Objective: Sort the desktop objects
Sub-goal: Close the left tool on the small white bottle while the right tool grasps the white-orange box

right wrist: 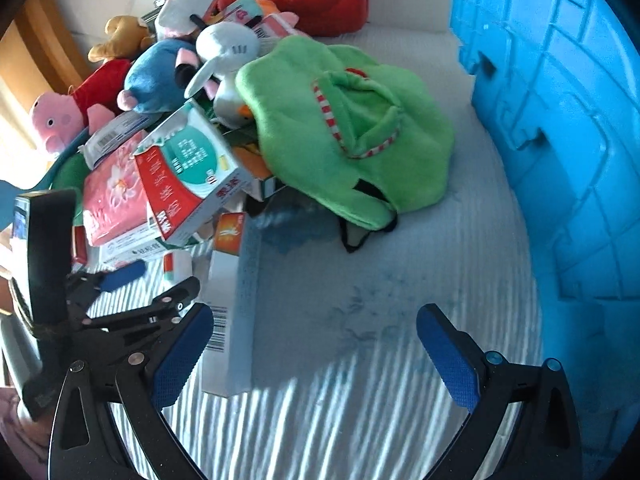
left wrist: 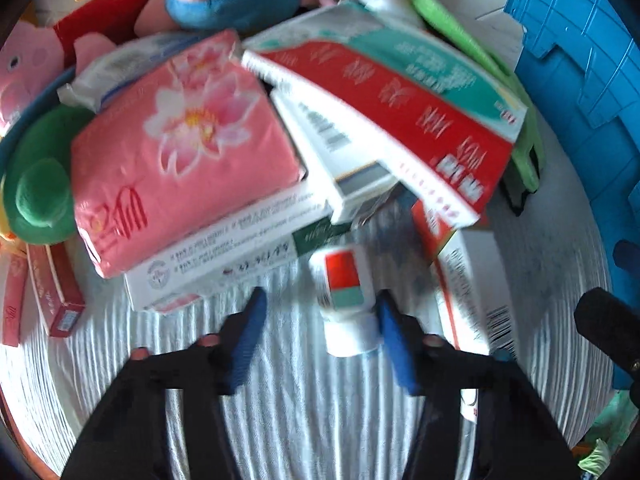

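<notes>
Sorting is at the pick-up stage: the left tool (left wrist: 320,320) sits low over the white ribbed desk cover (left wrist: 288,420), jaws partly apart with a small white bottle with a red and teal label (left wrist: 347,300) between them. The bottle lies against the right blue pad (left wrist: 394,344); the left pad stands clear, so no clamp yet. It rests at the foot of a heap of medicine boxes, under the pink tissue pack (left wrist: 176,152) and the red and teal box (left wrist: 392,112). Next move, I judge: close squarely on the bottle, lift it clear without dragging boxes, carry it toward the blue crate (right wrist: 560,120). The right tool (right wrist: 312,360) hovers wide apart, empty, near the green plush (right wrist: 344,128).
</notes>
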{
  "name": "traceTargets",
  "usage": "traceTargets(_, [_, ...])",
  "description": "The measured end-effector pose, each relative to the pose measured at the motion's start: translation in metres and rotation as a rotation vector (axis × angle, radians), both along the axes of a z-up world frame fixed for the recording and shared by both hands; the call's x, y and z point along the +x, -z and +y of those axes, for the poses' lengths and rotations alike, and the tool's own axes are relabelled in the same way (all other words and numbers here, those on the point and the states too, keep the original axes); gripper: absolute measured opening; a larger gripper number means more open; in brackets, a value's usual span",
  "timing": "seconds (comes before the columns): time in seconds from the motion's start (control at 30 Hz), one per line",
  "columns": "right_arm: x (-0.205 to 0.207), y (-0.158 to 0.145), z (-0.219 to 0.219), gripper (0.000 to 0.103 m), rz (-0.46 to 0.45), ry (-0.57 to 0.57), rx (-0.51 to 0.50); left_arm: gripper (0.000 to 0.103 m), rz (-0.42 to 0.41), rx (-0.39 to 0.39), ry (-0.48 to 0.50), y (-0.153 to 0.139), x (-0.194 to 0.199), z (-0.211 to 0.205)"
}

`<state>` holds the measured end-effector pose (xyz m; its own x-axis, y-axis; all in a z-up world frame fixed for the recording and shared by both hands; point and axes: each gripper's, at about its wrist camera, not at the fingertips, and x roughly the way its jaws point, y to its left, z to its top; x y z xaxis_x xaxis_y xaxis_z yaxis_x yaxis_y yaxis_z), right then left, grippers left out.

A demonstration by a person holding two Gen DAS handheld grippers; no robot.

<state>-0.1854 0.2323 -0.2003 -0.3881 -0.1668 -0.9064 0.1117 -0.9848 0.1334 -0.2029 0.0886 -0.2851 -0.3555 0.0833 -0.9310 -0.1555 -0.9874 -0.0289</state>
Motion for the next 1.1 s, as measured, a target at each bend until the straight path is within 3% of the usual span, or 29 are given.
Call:
traceTargets(0.13, [-0.006, 0.008, -0.012, 0.103, -0.02, -0.015, -0.008, 0.039, 0.009, -0.002, -0.003, -0.002, 0.005, -0.008])
traceTargets(0.63, [-0.019, 0.039, -0.049, 0.103, -0.116, -0.071, -0.032, 0.039, 0.013, -0.012, 0.005, -0.01, 0.022, -0.016])
traceTargets(0.83, [-0.018, 0.042, -0.057, 0.067, -0.133, -0.094, -0.003, 0.037, 0.011, -0.018, 0.005, -0.016, 0.029, -0.015])
traceTargets(0.93, [-0.016, 0.042, -0.06, 0.042, -0.138, -0.107, 0.007, 0.032, 0.016, -0.017, 0.007, -0.021, 0.033, -0.013])
traceTargets(0.97, [-0.014, 0.042, -0.06, 0.029, -0.136, -0.108, 0.006, 0.031, 0.02, -0.017, 0.009, -0.024, 0.035, -0.013])
traceTargets(1.1, [-0.008, 0.036, -0.057, 0.026, -0.127, -0.106, -0.002, 0.024, 0.034, -0.017, 0.019, -0.033, 0.044, -0.009])
